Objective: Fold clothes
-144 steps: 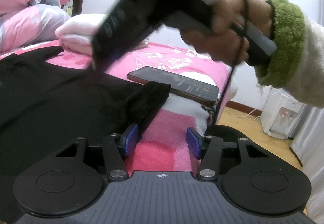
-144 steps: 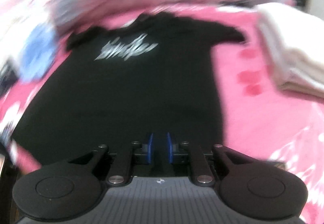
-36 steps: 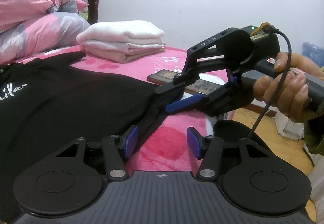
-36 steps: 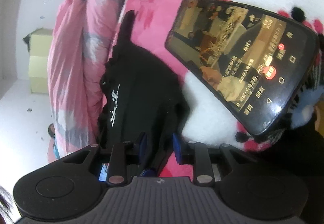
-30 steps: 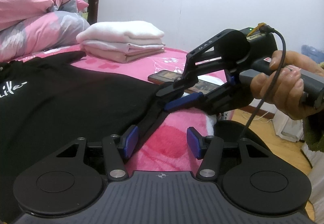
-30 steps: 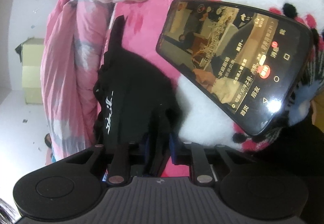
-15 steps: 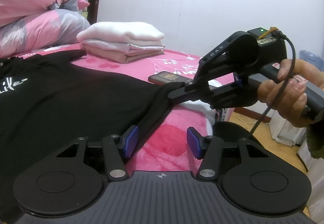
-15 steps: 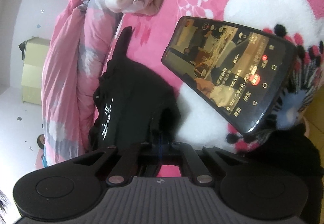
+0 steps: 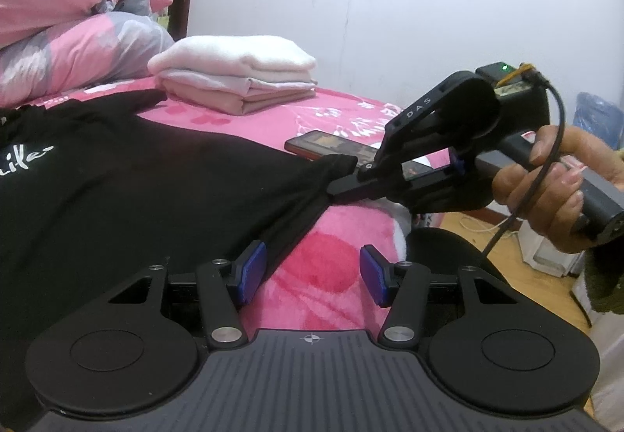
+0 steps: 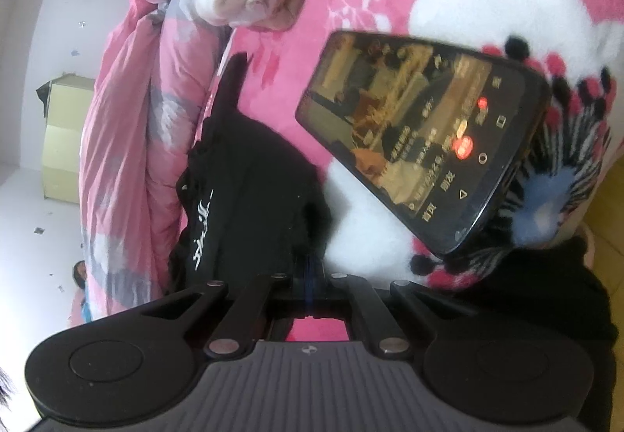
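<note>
The left gripper (image 9: pixel 310 274) hovers as before, jaws spread over the bed (image 9: pixel 331 260). The right gripper (image 9: pixel 343 187), whose jaws stood apart a second ago, now pinches the black T-shirt (image 9: pixel 136 174) corner, beside the phone (image 9: pixel 331 143).

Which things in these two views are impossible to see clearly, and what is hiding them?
- Black T-shirt: left wrist view, its left part and print are cut off by the frame edge.
- Phone: left wrist view, its near end is hidden behind the right claw.
- Right claw pads: right wrist view, buried in shirt fabric.
- Phone text: right wrist view, too small.
</note>
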The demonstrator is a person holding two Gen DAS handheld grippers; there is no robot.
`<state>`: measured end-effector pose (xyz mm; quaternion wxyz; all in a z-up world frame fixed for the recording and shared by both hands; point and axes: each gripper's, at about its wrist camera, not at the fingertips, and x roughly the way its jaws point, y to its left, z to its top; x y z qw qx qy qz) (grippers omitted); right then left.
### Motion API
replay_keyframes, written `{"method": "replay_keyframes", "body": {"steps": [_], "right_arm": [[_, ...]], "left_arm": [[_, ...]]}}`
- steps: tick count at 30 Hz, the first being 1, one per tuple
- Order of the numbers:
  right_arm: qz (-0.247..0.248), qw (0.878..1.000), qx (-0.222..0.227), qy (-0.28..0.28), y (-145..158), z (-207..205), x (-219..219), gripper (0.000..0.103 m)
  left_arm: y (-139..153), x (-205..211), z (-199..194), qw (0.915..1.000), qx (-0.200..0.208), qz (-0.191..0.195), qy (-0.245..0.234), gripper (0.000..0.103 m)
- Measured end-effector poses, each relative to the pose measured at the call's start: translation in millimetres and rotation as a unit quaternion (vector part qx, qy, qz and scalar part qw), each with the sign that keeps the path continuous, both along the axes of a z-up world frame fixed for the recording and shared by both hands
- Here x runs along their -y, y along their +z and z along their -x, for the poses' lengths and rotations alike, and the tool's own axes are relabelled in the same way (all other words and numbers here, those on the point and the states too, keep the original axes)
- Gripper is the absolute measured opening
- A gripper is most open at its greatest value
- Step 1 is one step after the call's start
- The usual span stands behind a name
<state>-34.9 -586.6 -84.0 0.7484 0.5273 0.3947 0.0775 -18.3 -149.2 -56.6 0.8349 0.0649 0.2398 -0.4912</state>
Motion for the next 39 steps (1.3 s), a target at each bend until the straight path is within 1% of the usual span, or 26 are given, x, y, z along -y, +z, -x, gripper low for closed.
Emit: {"method": "replay_keyframes", "body": {"steps": [2,3,6,7,10,12,14,15,17,18,19,20,21,22,23,25,26,28,30,31,33,34,35,36,37,39], "right_arm": [[0.006,1.0,0.002,0.006,4.0,0.8,-0.7,0.0],[0.02,1.0,0.007,0.01,9.7,2.8,-2.6,0.0],[0.062,0.997,0.039,0.038,29.4,9.9,-12.0,0.001],[0.078,0.994,0.055,0.058,37.4,10.5,-19.0,0.001],[0.127,0.98,0.103,0.116,61.2,12.0,-40.4,0.001],[0.172,0.963,0.129,0.161,73.6,11.2,-62.7,0.001],[0.227,0.942,0.143,0.203,79.9,10.1,-88.6,0.001],[0.255,0.931,0.148,0.215,81.3,10.8,-99.6,0.001],[0.306,0.908,0.161,0.235,82.5,12.7,-118.8,0.001],[0.316,0.902,0.166,0.242,81.6,12.3,-124.8,0.001],[0.325,0.896,0.17,0.249,80.7,11.9,-130.7,0.001],[0.336,0.891,0.174,0.251,78.7,11.0,-134.5,0.001],[0.347,0.886,0.179,0.252,76.8,10.0,-138.2,0.001],[0.357,0.88,0.183,0.254,74.8,9.1,-141.9,0.001],[0.388,0.868,0.177,0.257,68.4,7.8,-147.6,0.001],[0.442,0.843,0.145,0.27,50.2,7.2,-155.1,0.0],[0.443,0.842,0.155,0.265,48.5,14.2,-154.0,0.0],[0.45,0.838,0.147,0.272,56.1,23.5,-153.8,0.0],[0.465,0.831,0.158,0.26,70.5,28.6,-156.2,0.001],[0.473,0.826,0.173,0.253,75.9,28.7,-158.9,0.001],[0.486,0.818,0.191,0.242,81.9,25.0,-165.1,0.001],[0.489,0.817,0.189,0.24,78.4,19.6,-167.2,0.001],[0.497,0.814,0.174,0.244,67.7,13.0,-168.3,0.001],[0.514,0.807,0.149,0.248,53.1,11.9,-168.1,0.001],[0.517,0.806,0.163,0.237,45.4,19.4,-166.4,0.001],[0.527,0.803,0.153,0.231,51.0,30.1,-165.9,0.001]], "left_arm": [[5.1,-7.3,1.5,1.0,-0.005,-0.004,0.003,0.053],[8.3,-11.9,1.9,0.9999,-0.009,-0.007,0.006,0.053],[24.4,-31.4,0.7,0.9989,-0.032,-0.026,0.02,0.053],[32.6,-40.7,-0.7,0.9983,-0.038,-0.035,0.027,0.053],[66.5,-79.1,-8.1,0.9939,-0.044,-0.077,0.066,0.053],[92.5,-107.8,-13.1,0.987,-0.035,-0.118,0.103,0.053],[121.9,-138.9,-17.7,0.9734,-0.022,-0.17,0.152,0.054],[135.8,-154.3,-20.6,0.9643,-0.016,-0.196,0.178,0.055],[160.3,-183.5,-25.5,0.9409,-0.002,-0.247,0.232,0.068],[169.9,-196.8,-26.7,0.9263,0.01,-0.272,0.26,0.07],[175.6,-207.9,-26.8,0.9145,0.02,-0.288,0.283,0.074],[179.3,-217.8,-26.3,0.9043,0.029,-0.299,0.303,0.081],[179.0,-226.7,-25.4,0.8984,0.031,-0.303,0.317,0.085],[176.7,-234.9,-24.2,0.8949,0.027,-0.302,0.328,0.091],[170.6,-241.8,-23.3,0.8932,0.018,-0.297,0.337,0.094],[154.5,-254.2,-21.9,0.8911,-0.006,-0.283,0.355,0.095],[145.1,-260.2,-20.7,0.8898,-0.022,-0.274,0.364,0.095],[133.8,-269.3,-17.7,0.8899,-0.053,-0.251,0.377,0.095],[127.5,-276.4,-16.3,0.8927,-0.078,-0.219,0.386,0.095],[125.8,-279.4,-17.1,0.8943,-0.088,-0.202,0.389,0.095],[125.4,-280.6,-11.1,0.8996,-0.099,-0.168,0.391,0.097],[124.5,-281.0,-8.5,0.903,-0.102,-0.147,0.391,0.1],[122.6,-281.3,-6.1,0.9062,-0.106,-0.127,0.389,0.103],[118.4,-281.5,-3.9,0.909,-0.112,-0.108,0.387,0.103],[113.1,-281.8,-1.8,0.9113,-0.118,-0.09,0.384,0.103],[99.9,-278.2,-2.1,0.9118,-0.129,-0.068,0.384,0.103]]}}
